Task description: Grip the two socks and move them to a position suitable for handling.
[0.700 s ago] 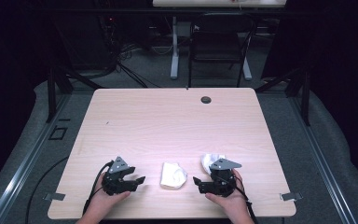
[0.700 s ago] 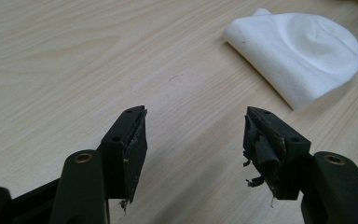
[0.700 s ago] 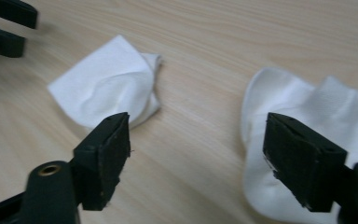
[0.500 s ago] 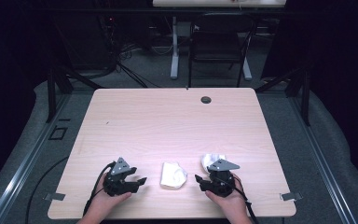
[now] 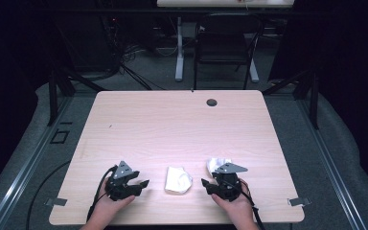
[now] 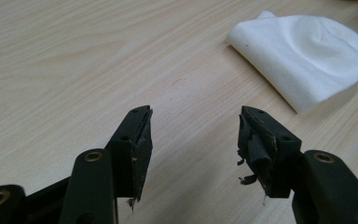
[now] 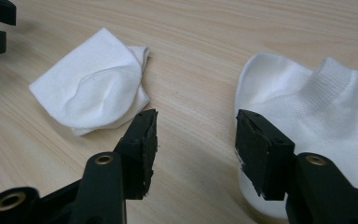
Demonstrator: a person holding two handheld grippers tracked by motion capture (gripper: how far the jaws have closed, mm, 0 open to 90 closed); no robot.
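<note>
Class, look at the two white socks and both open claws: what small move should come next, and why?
Probably ease the right claw forward onto the unfolded sock and close. Its jaws stand open and empty, the sock's edge lies right beside them, and the folded sock already rests between the hands.

There are two white socks on the table. One sock is folded and lies near the middle of the near edge. The other sock lies just to the right of it.

There are two grippers. The left gripper is at the near left, and the right gripper is at the near right. Each gripper has two black jaws, so there are four jaws in all. Two hands hold them, one hand for each gripper.

There is one table. It has one small dark round hole near its far edge. Behind the table, far away, stands one dark chair.
</note>
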